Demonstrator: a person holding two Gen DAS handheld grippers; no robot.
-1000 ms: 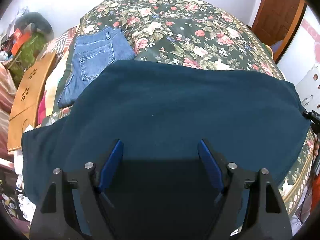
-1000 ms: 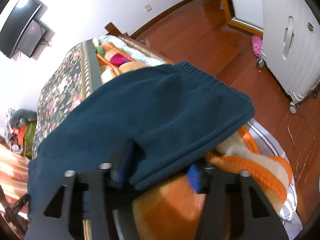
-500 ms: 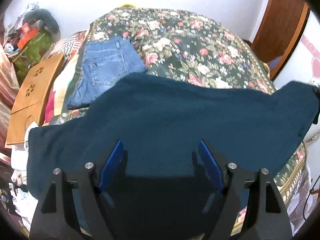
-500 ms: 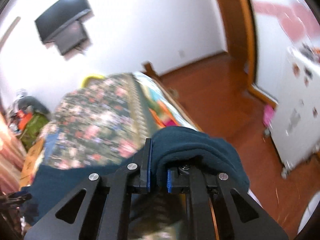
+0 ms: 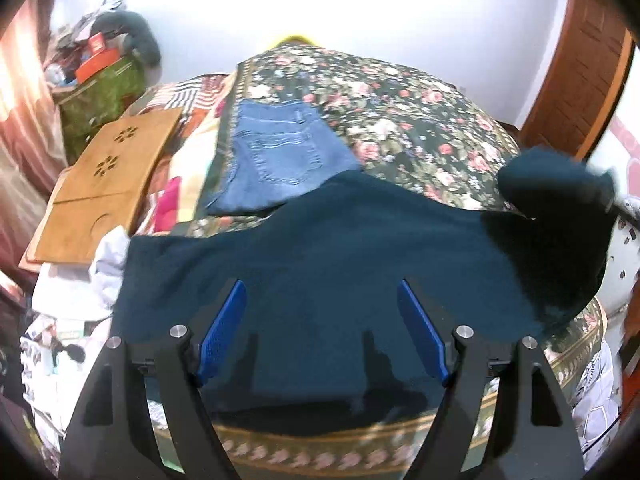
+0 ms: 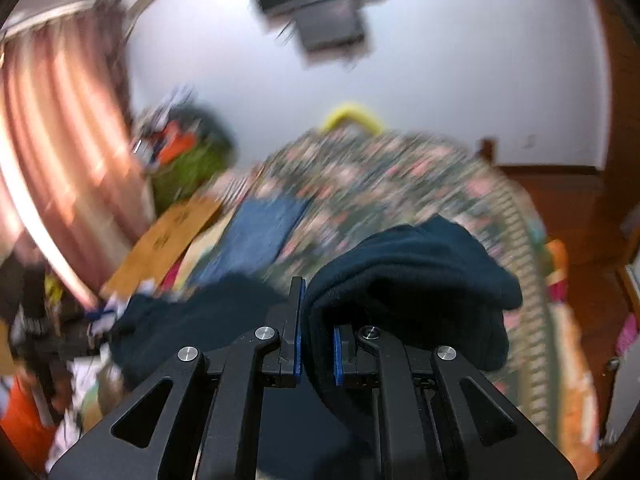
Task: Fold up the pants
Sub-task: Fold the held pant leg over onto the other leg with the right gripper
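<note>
Dark teal fleece pants (image 5: 328, 264) lie across the near edge of a floral bedspread (image 5: 400, 120). My left gripper (image 5: 320, 328) is open and empty, hovering over the pants' middle near the bed edge. My right gripper (image 6: 318, 320) is shut on the pants' right end (image 6: 408, 276), lifted off the bed; that raised end shows in the left wrist view (image 5: 556, 200) at the right. The right wrist view is motion-blurred.
Folded blue jeans (image 5: 276, 160) lie on the bed behind the teal pants. A wooden lap tray (image 5: 104, 184) rests at the left, clutter beyond it. A wooden door (image 5: 580, 72) stands at the right, a TV (image 6: 316, 4) on the wall.
My right gripper closed on the pants' right end and lifted it up and leftward. The left gripper pulled back, staying open over the pants.
</note>
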